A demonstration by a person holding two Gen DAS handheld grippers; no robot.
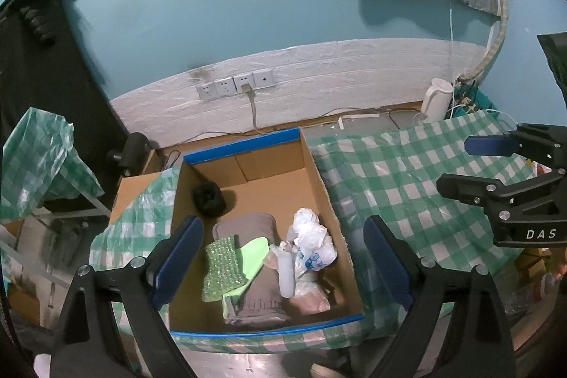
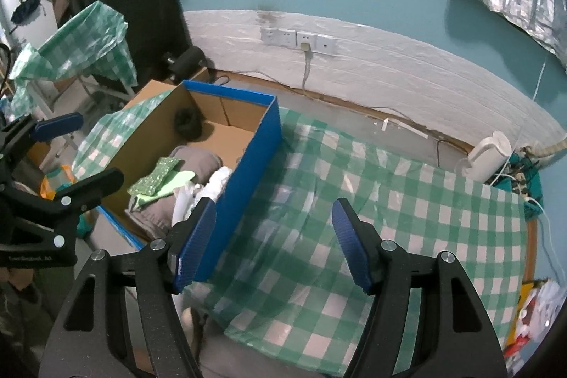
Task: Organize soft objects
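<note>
A cardboard box with blue rims (image 1: 326, 186) (image 2: 248, 165) stands at the left end of a table under a green checked cloth (image 1: 407, 172) (image 2: 354, 218). Inside lie a folded grey cloth (image 1: 262, 296) (image 2: 202, 162), a green sparkly pad (image 1: 221, 268) (image 2: 156, 178), a light green cloth (image 1: 253, 254), white plastic bags (image 1: 312, 236) (image 2: 219, 181) and a black soft thing (image 1: 209, 197) (image 2: 187, 123). My left gripper (image 1: 283, 257) is open and empty above the box. My right gripper (image 2: 274, 243) (image 1: 471, 165) is open and empty above the cloth, right of the box.
A white kettle (image 1: 436, 100) (image 2: 487, 156) and tangled cables stand at the far right by the wall. Wall sockets (image 1: 235, 85) have one plug in them. A rack with a checked bag (image 1: 32, 165) (image 2: 85, 45) stands left of the box.
</note>
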